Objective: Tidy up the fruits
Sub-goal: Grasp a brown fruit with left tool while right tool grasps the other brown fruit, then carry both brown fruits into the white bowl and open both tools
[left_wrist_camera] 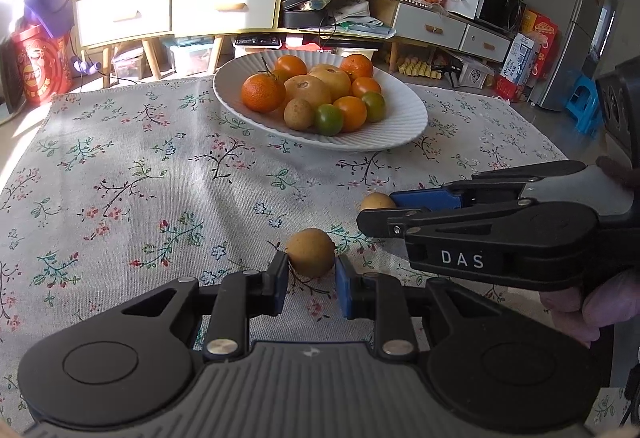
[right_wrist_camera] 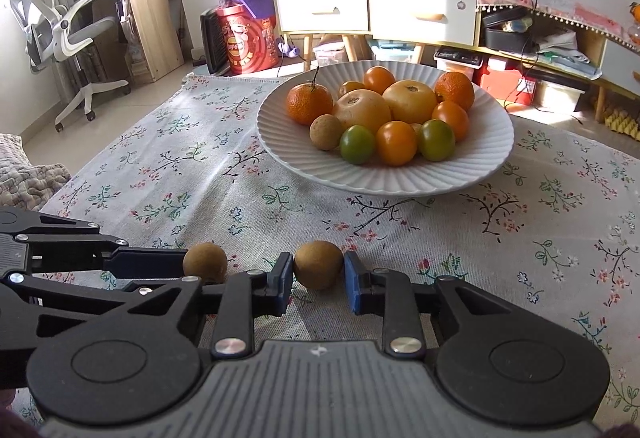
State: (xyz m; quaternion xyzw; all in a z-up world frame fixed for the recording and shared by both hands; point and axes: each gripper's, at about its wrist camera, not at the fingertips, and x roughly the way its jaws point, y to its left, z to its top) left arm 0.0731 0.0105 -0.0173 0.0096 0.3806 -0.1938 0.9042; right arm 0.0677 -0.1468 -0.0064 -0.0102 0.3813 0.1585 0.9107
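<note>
Each gripper, left gripper (left_wrist_camera: 311, 280) and right gripper (right_wrist_camera: 317, 280), brackets a brown fruit (left_wrist_camera: 311, 252) (right_wrist_camera: 318, 264) near the white plate (left_wrist_camera: 404, 126), jaws open, seemingly ready to close and lift

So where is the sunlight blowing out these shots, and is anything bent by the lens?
Left wrist view: glare washes out the top-left corner, and the cabinet bows. Right wrist view: sun overexposes the white drawers, and the tablecloth edges curve.
</note>
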